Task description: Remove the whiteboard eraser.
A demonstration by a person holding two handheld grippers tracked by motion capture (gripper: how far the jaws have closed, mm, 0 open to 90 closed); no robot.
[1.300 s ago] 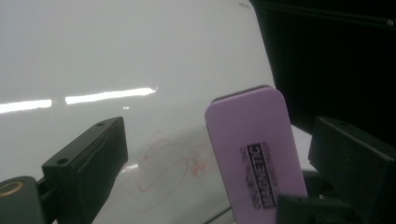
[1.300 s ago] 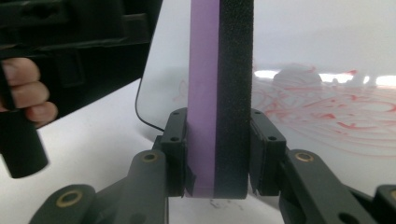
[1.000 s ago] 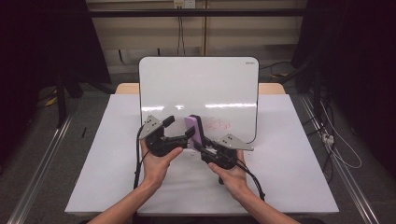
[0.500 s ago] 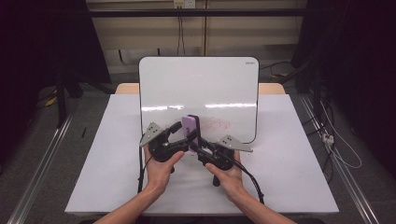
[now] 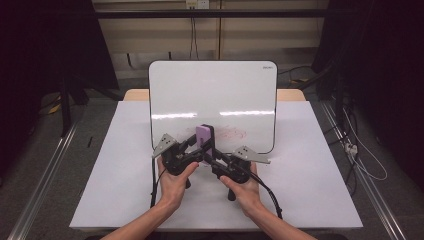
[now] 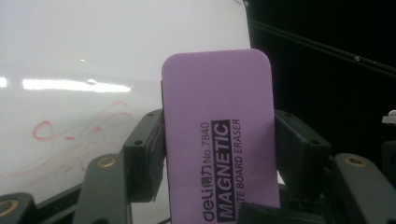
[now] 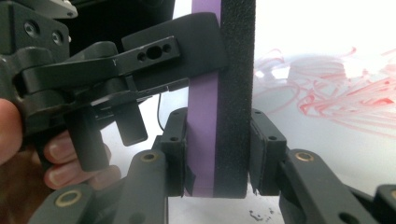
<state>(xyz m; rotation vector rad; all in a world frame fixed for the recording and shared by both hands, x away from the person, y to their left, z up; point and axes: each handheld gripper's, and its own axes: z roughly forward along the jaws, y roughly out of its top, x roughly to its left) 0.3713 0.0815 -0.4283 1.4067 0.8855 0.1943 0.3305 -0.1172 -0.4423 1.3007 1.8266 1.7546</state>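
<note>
A purple magnetic whiteboard eraser [image 5: 204, 135] stands upright between both grippers, in front of the whiteboard [image 5: 215, 90]. My left gripper [image 5: 197, 151] has just been closing and its pads now press on the two side edges of the eraser [image 6: 217, 135], whose printed purple face looks at the camera. My right gripper [image 7: 219, 154] is shut on the lower end of the eraser [image 7: 219, 93], one pad on the purple back and one on the black felt. Red scribbles [image 5: 230, 134] mark the board behind the eraser.
The table carries a white sheet [image 5: 125, 170] with open room to the left and right of the hands. Cables trail from both grippers toward the front edge. Dark floor, metal rails and loose cords [image 5: 360, 155] lie beside the table.
The left gripper came in from the left with its jaws open and closed them on the eraser. The right gripper kept its grip and stayed in place.
</note>
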